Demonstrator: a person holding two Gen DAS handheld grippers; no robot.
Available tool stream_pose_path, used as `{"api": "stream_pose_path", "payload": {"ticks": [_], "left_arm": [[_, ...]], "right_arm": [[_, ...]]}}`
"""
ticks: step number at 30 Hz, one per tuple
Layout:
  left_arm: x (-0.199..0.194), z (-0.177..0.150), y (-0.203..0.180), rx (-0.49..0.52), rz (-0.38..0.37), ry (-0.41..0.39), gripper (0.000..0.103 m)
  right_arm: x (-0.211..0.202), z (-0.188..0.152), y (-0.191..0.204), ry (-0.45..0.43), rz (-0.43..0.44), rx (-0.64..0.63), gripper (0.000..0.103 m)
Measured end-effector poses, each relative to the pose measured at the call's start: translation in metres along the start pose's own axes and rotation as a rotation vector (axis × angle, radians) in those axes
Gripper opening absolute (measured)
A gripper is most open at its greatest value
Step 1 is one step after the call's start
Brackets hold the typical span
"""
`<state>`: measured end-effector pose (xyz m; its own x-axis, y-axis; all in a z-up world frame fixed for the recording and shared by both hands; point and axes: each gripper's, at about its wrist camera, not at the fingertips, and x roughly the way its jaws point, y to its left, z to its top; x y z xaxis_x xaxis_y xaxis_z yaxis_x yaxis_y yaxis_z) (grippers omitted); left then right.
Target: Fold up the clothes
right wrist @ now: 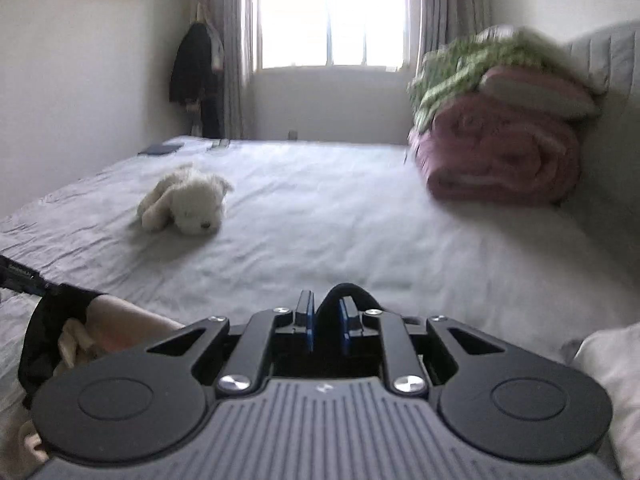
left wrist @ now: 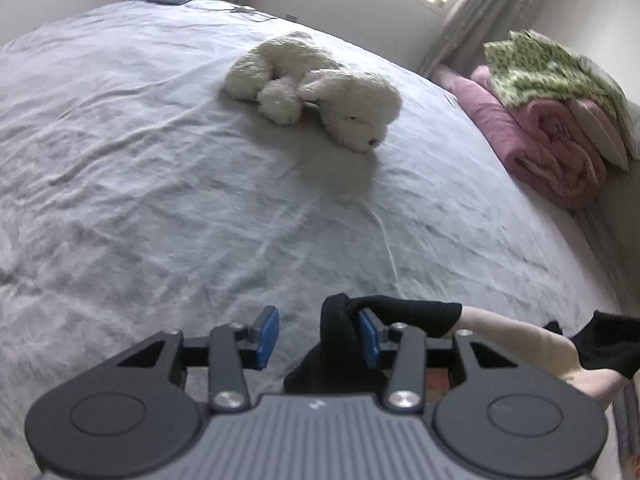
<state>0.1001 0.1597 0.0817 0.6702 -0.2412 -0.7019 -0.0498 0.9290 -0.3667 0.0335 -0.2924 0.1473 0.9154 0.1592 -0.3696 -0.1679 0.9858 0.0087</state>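
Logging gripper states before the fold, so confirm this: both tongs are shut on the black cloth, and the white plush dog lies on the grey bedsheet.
Not quite. Only the right tongs are shut on the black cloth, as the right wrist view shows. In the left wrist view the left tongs stand open, the cloth draped over one finger. The white plush dog does lie on the grey bedsheet.

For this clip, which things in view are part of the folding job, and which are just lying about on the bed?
Part of the job:
- black and cream garment
- left hand-held gripper, open, garment draped over one finger
- right hand-held gripper, shut on a black fold
- bed, the work surface

Lying about:
- white plush dog
- rolled pink blanket
- green patterned cloth
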Motion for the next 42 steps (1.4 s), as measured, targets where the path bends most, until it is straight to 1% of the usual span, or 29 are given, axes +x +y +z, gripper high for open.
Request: {"api": "stream_pose_path", "payload": {"ticks": [2, 3, 5, 7, 9, 10, 11, 12, 13, 14, 15, 16, 17, 18, 20, 22, 23, 24, 25, 26, 27, 28, 31, 32, 34, 36, 38, 40, 42], "left_arm": [[-0.002, 0.001, 0.001, -0.016, -0.011, -0.012, 0.043], [-0.004, 0.001, 0.000, -0.010, -0.022, -0.020, 0.043], [-0.007, 0.001, -0.004, 0.008, -0.034, -0.042, 0.042], [-0.010, 0.002, -0.005, 0.010, -0.043, -0.061, 0.042], [-0.006, 0.001, -0.004, -0.006, -0.053, -0.041, 0.043], [-0.002, 0.000, -0.004, -0.008, -0.052, -0.024, 0.045], [0.002, -0.002, -0.005, -0.004, -0.044, -0.007, 0.047], [0.007, -0.004, -0.007, 0.003, -0.034, 0.010, 0.058], [0.011, -0.006, -0.010, 0.016, -0.023, 0.023, 0.062], [0.014, -0.009, -0.013, 0.033, -0.019, 0.028, 0.064], [0.015, -0.010, -0.016, 0.050, -0.018, 0.027, 0.068], [0.016, -0.012, -0.019, 0.066, -0.017, 0.025, 0.073], [0.017, -0.014, -0.022, 0.082, -0.011, 0.019, 0.076], [0.018, -0.016, -0.025, 0.096, 0.002, 0.011, 0.078], [0.024, -0.021, -0.028, 0.133, 0.046, 0.013, 0.073], [0.028, -0.024, -0.029, 0.165, 0.064, 0.043, 0.030], [0.030, -0.025, -0.029, 0.180, 0.070, 0.060, 0.027], [0.030, -0.026, -0.029, 0.185, 0.065, 0.064, 0.026], [0.027, -0.025, -0.029, 0.190, 0.056, 0.060, 0.021], [0.024, -0.024, -0.028, 0.194, 0.048, 0.055, 0.020], [0.020, -0.022, -0.028, 0.195, 0.039, 0.051, 0.016], [0.016, -0.020, -0.027, 0.193, 0.034, 0.044, 0.015], [0.006, -0.015, -0.019, 0.153, 0.036, 0.027, 0.016], [0.004, -0.012, -0.014, 0.132, 0.040, 0.023, 0.016], [0.005, -0.008, -0.005, 0.079, 0.054, 0.031, 0.025], [0.007, -0.007, -0.001, 0.049, 0.069, 0.034, 0.033], [0.005, -0.006, -0.003, 0.056, 0.067, 0.022, 0.035], [0.000, -0.006, -0.006, 0.062, 0.055, -0.003, 0.044], [-0.004, -0.004, -0.006, 0.067, 0.053, -0.023, 0.046]], "right_arm": [[-0.011, 0.002, -0.002, -0.081, -0.050, 0.027, 0.018], [-0.016, 0.002, -0.006, -0.104, -0.076, 0.049, 0.018], [-0.016, 0.000, -0.016, -0.091, -0.094, 0.097, 0.018], [-0.001, -0.003, -0.018, 0.011, -0.049, 0.097, 0.018], [0.018, -0.009, -0.007, 0.085, -0.034, 0.049, 0.018], [0.027, -0.010, 0.001, 0.108, -0.016, 0.020, 0.018], [0.037, -0.011, 0.008, 0.127, 0.005, -0.009, 0.018], [0.046, -0.011, 0.015, 0.144, 0.034, -0.032, 0.018], [0.056, -0.011, 0.021, 0.161, 0.067, -0.053, 0.019], [0.067, -0.010, 0.028, 0.186, 0.101, -0.072, 0.022], [0.077, -0.011, 0.033, 0.211, 0.132, -0.085, 0.033], [0.086, -0.011, 0.038, 0.232, 0.162, -0.094, 0.051], [0.097, -0.012, 0.045, 0.252, 0.196, -0.109, 0.058], [0.106, -0.015, 0.052, 0.274, 0.225, -0.130, 0.062], [0.123, -0.022, 0.067, 0.333, 0.267, -0.178, 0.062], [0.138, -0.031, 0.080, 0.402, 0.276, -0.231, 0.061], [0.144, -0.037, 0.085, 0.426, 0.270, -0.259, 0.056], [0.145, -0.041, 0.088, 0.439, 0.266, -0.277, 0.032], [0.146, -0.044, 0.090, 0.447, 0.264, -0.292, 0.018], [0.139, -0.046, 0.092, 0.432, 0.265, -0.304, 0.017], [0.130, -0.046, 0.093, 0.407, 0.268, -0.313, 0.012], [0.117, -0.047, 0.095, 0.382, 0.272, -0.334, 0.012], [0.073, -0.048, 0.105, 0.309, 0.287, -0.409, 0.011], [0.064, -0.052, 0.108, 0.309, 0.302, -0.432, 0.011], [0.050, -0.061, 0.117, 0.326, 0.340, -0.478, 0.011], [0.035, -0.071, 0.125, 0.344, 0.379, -0.525, 0.011], [0.021, -0.081, 0.133, 0.361, 0.417, -0.571, 0.011], [0.006, -0.090, 0.141, 0.378, 0.456, -0.617, 0.015], [-0.009, -0.100, 0.149, 0.395, 0.494, -0.663, 0.019]]}}
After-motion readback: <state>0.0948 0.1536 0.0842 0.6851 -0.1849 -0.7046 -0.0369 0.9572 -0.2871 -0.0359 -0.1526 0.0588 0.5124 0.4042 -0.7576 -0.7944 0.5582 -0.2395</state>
